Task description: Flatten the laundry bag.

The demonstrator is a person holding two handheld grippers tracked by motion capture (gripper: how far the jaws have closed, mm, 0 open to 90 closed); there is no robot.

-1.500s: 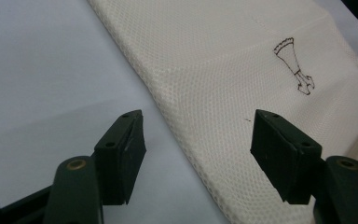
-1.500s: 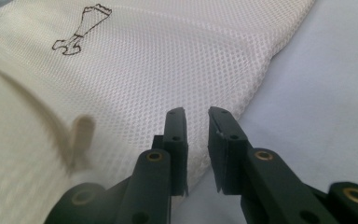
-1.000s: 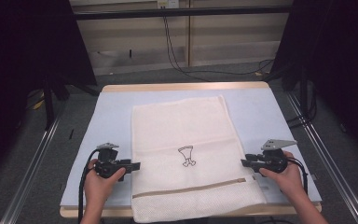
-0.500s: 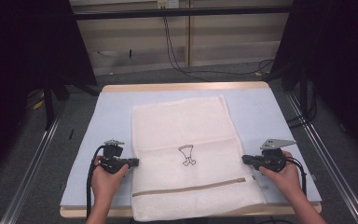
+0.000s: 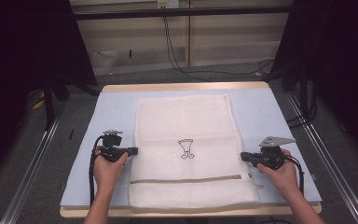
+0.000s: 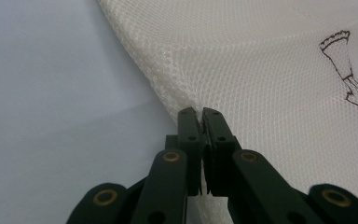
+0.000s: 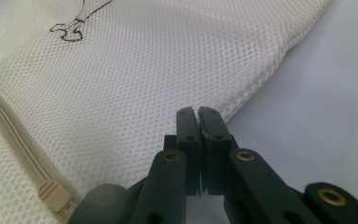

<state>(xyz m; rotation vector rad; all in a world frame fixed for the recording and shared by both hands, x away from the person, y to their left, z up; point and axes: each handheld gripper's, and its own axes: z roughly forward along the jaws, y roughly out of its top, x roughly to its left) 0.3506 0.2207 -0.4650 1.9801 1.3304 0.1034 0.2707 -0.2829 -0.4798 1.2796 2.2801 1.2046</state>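
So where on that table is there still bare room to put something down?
Bare blue mat lies left of the mesh bag, right of it, and in a strip along the far edge. The near sides are crowded by the left gripper and right gripper at the bag's edges.

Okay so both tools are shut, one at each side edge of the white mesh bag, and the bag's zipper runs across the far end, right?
Not quite: the zipper runs across the near end of the mesh bag, as the high view shows. Both the left tool and right tool are shut at its side edges.
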